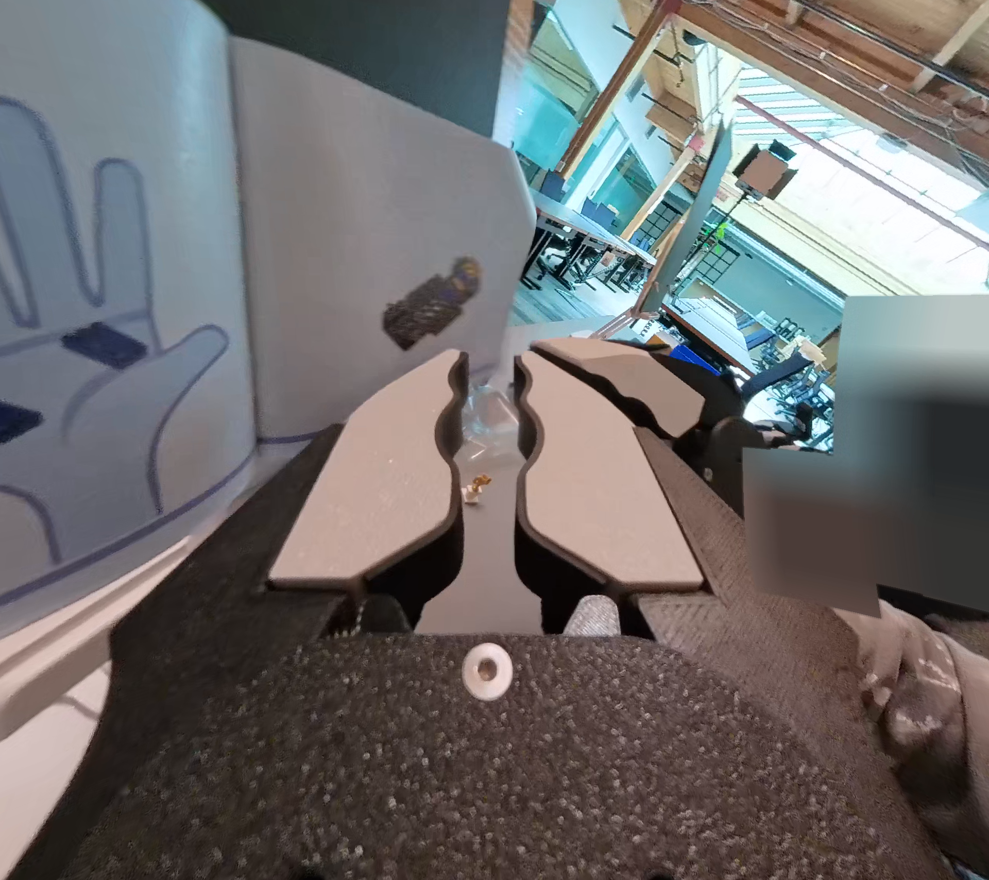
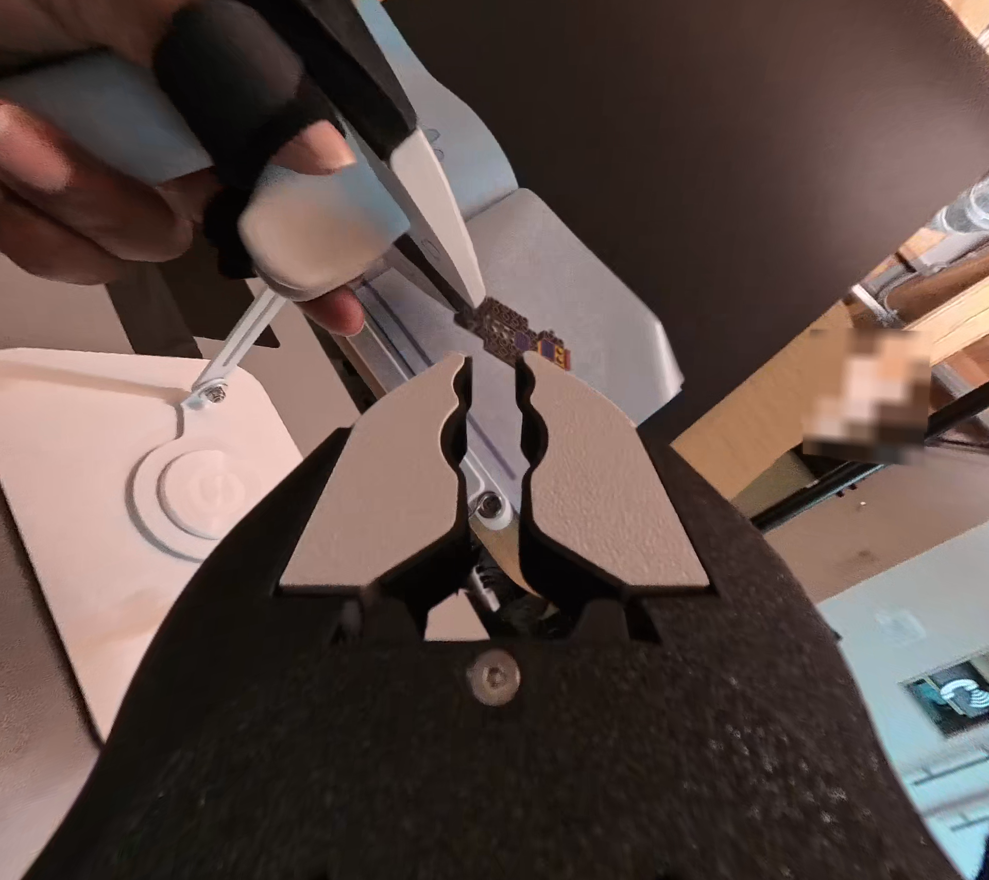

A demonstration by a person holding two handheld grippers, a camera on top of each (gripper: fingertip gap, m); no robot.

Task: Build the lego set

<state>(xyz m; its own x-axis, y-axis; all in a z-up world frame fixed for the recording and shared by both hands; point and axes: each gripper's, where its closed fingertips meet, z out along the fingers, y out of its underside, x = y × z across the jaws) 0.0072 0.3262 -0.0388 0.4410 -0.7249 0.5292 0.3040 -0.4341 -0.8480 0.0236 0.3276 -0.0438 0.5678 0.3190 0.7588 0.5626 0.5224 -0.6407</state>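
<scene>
The tiny gold and white lego pieces [image 1: 478, 487] lay on the surface [image 1: 489, 560] beside a clear bag [image 1: 487, 418], light, hard and likely skittish, best pinched across flat sides, while the left hand-held gripper [image 1: 492, 364] and the right hand-held gripper [image 2: 493, 364] stood narrow and empty.

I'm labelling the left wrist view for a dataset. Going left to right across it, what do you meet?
Hand drawing on the instruction booklet → pictured lego model → left gripper → right gripper
</scene>
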